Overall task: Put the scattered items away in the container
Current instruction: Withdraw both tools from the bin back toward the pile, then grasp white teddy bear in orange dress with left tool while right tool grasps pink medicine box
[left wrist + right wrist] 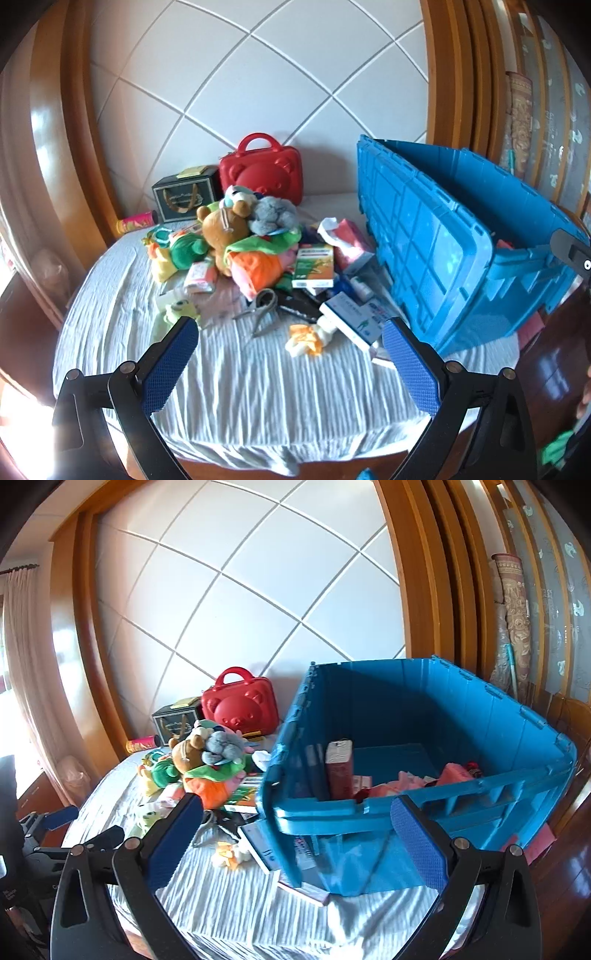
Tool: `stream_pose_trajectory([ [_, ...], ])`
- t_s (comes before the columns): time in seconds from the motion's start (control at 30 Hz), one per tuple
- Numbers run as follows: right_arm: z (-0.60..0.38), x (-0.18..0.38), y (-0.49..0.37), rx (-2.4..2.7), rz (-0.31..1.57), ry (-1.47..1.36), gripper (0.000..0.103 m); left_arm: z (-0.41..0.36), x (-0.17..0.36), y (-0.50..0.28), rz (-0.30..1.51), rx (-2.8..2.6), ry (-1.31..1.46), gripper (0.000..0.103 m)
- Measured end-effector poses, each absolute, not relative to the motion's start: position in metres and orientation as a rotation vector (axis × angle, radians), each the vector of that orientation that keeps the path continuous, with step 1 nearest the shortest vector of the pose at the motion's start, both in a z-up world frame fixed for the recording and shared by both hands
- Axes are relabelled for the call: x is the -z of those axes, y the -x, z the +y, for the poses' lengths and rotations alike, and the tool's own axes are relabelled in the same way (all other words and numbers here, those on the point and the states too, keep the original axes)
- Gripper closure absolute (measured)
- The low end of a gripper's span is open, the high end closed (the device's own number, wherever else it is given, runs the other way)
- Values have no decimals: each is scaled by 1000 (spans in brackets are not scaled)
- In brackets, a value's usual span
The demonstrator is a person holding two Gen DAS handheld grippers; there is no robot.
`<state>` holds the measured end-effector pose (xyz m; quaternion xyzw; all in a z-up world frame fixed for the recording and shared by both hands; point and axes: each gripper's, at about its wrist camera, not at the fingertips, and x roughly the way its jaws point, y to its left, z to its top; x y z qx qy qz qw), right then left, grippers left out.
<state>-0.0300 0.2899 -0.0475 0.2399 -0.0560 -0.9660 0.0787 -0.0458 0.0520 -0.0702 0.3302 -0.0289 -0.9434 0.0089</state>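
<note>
Hovering empty, left gripper (290,345) and right gripper (297,818) gape; crate (424,805) seemingly tilted.

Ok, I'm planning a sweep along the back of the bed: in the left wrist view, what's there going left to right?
Pink tube → dark gift box → red bear case → blue crate.
</note>
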Motion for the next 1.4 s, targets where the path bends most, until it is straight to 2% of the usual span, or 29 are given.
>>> stream_pose_trajectory([
  [0.33,197,110,28,2792,-99,-937,0,-42,132,42,-51,2818,-1207,2],
  [0.6,168,183,60,2712,-7,-1109,0,-68,195,72,2,2704,-1389,2],
  [1.03,190,287,104,2785,-142,-1251,0,-19,275,157,-119,2778,-1552,2],
  [1.23,219,320,118,2932,-216,-1282,0,33,309,201,-295,2952,-1565,2],
  [1.4,240,337,129,2999,-303,-1269,0,62,336,230,-362,2972,-1611,2],
])
